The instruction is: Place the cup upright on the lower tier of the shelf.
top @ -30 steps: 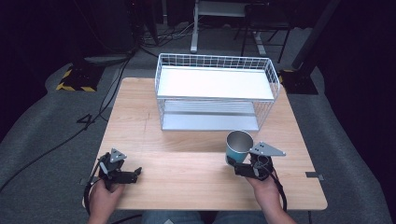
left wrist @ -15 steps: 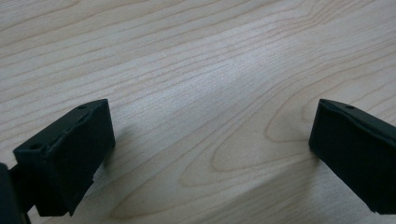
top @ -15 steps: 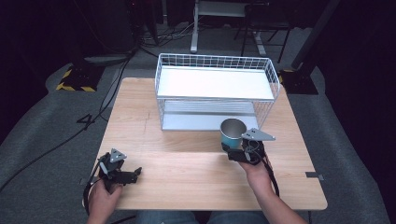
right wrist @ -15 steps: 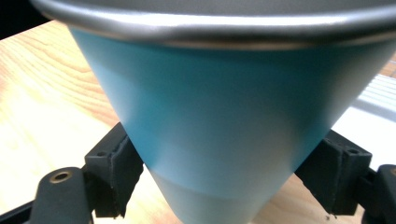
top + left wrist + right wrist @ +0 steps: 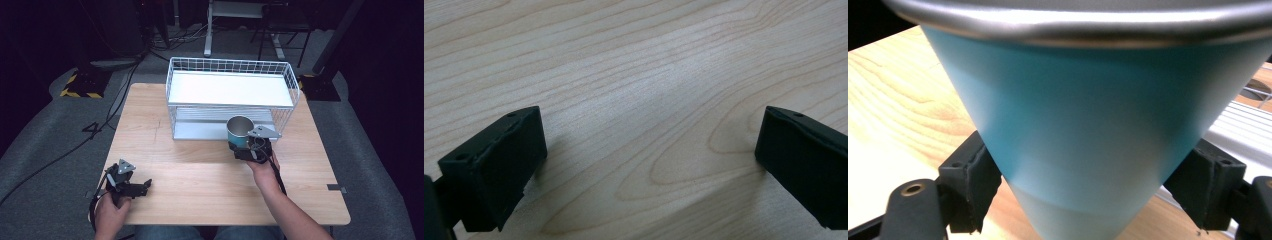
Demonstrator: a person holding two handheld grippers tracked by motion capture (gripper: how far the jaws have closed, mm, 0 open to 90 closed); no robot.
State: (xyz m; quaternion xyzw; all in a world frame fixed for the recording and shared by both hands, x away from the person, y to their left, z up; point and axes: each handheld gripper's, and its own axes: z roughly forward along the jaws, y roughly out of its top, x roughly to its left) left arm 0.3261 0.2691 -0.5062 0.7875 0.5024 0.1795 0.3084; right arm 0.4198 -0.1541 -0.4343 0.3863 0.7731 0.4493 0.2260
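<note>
Right gripper [image 5: 245, 148] clamps the teal cup [image 5: 239, 131] at frame centre, before the wire rack [image 5: 230, 90], seemingly unplaced; left gripper [image 5: 131, 186] idles wide.

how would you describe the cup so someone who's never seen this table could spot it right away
Start at the white wire two-tier rack at the far side of the light wooden table. Just in front of the rack's lower shelf, toward its right end, the right gripper clamps a teal tapered cup with a silver metal rim. It is the table's one coloured, round item, upright and open-topped.
</note>
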